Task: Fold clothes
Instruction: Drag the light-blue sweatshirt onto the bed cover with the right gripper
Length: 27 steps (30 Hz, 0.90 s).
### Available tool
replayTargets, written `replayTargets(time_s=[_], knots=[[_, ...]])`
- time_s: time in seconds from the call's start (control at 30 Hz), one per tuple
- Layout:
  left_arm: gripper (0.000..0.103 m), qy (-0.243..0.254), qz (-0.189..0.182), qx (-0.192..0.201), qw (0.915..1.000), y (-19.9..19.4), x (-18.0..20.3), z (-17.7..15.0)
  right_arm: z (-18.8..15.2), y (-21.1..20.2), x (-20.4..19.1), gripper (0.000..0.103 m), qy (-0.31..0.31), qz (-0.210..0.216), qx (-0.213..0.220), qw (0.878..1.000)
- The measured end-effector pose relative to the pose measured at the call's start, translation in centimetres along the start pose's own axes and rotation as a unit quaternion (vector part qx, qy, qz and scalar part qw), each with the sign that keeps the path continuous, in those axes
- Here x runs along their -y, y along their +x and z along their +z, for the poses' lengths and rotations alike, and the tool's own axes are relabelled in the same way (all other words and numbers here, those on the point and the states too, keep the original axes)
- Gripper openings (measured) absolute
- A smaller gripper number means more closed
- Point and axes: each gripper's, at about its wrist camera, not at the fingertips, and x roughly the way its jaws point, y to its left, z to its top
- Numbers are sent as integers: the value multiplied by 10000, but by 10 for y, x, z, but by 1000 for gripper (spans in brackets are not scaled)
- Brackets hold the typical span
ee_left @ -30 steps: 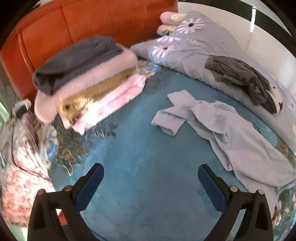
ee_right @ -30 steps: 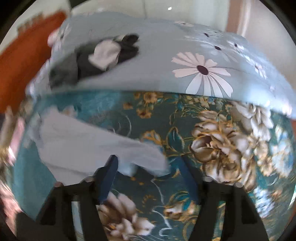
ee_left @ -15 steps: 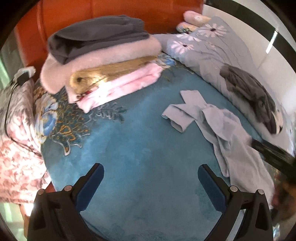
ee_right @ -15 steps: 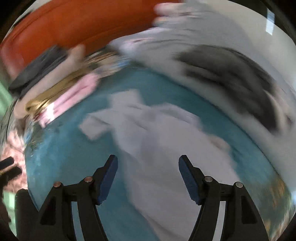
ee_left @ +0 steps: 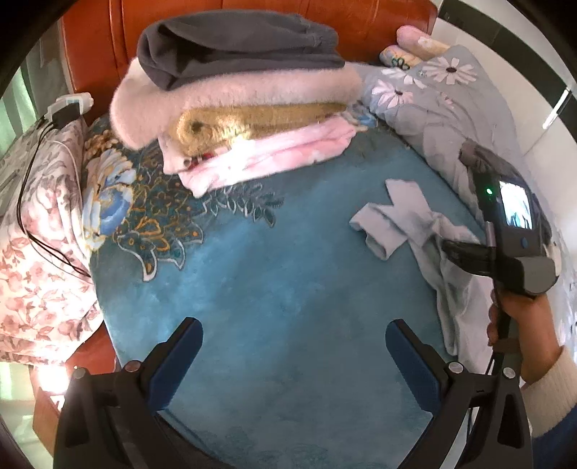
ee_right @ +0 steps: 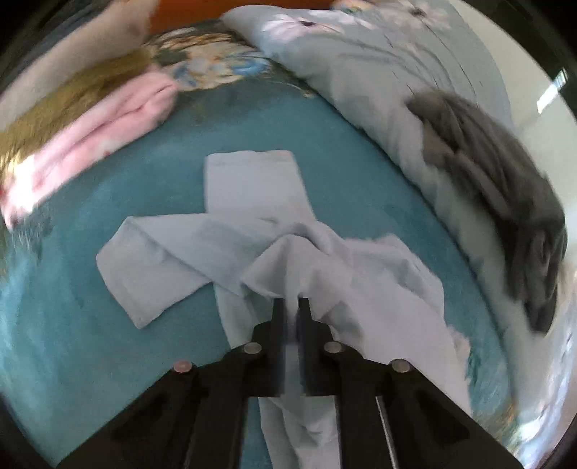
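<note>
Black R gripper (ee_right: pixel 291 301) pinching pale blue garment (ee_right: pixel 252 231)
Jaws nearly together w/ a fold of the fabric between them; garment lies crumpled on teal bedspread (ee_left: pixel 288 281) near its quilt-side edge. L gripper (ee_left: pixel 294 342) wide, nothing in it, over bare bedspread. Folded stack (ee_left: pixel 238 101) by orange headboard (ee_left: pixel 360 21); grey clothing (ee_right: pixel 505 202) on flowered quilt (ee_left: pixel 432 104).
</note>
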Motion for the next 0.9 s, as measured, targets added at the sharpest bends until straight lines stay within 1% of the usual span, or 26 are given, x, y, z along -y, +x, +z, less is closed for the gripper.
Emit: replayTargets(time_s=[0.07,0.1,0.17,0.27,0.3,0.37,0.43,0.5,0.53,0.6,0.67,0.73,0.77,0.83,0.87,0.9], knots=[[103,-27,16,-11,10000,0,-1,1,-2,-14,19,5,331,323,172,9988],[103,-39,-17,-4,10000,-1,-1,1,-6,-27,36,5,563,491,322,9967],[103,-24,-42,28,10000,-3,0,-1,-14,-52,67,5,996,774,607,9902],[103,62,9,-84,9999,2,7,-3,-38,-98,125,5,1637,962,1076,9759],[103,67,-36,-104,9999,2,9,-3,-52,-117,153,5,1907,925,1279,9689],[103,137,-110,-111,9998,3,18,-4,-77,-142,188,5,2261,765,1553,9586],[103,264,-168,-161,9994,6,29,-5,-113,-168,235,5,2794,575,1813,9411],[102,433,-251,-234,9985,11,43,-6,-156,-186,280,5,3327,261,1989,9214],[102,525,-289,-269,9978,14,51,-7,-174,-191,294,5,3464,55,2021,9160],[102,614,-376,-415,9965,23,65,-7,-220,-196,327,5,3782,-439,1916,9046],[102,695,-463,-568,9949,33,79,-6,-262,-190,354,5,4259,-785,1700,8852],[102,781,-577,-689,9929,43,97,-3,-305,-184,381,5,4718,-1127,1475,8619],[102,833,-631,-737,9918,49,106,-2,-322,-176,387,5,4873,-1266,1317,8539],[101,899,-720,-842,9898,59,121,1,-365,-158,402,5,5368,-1293,971,8281],[100,931,-786,-925,9882,66,130,1,-380,-152,403,5,5574,-1211,882,8166],[99,962,-852,-1007,9866,72,139,2,-404,-146,411,5,5867,-1039,800,7991]])
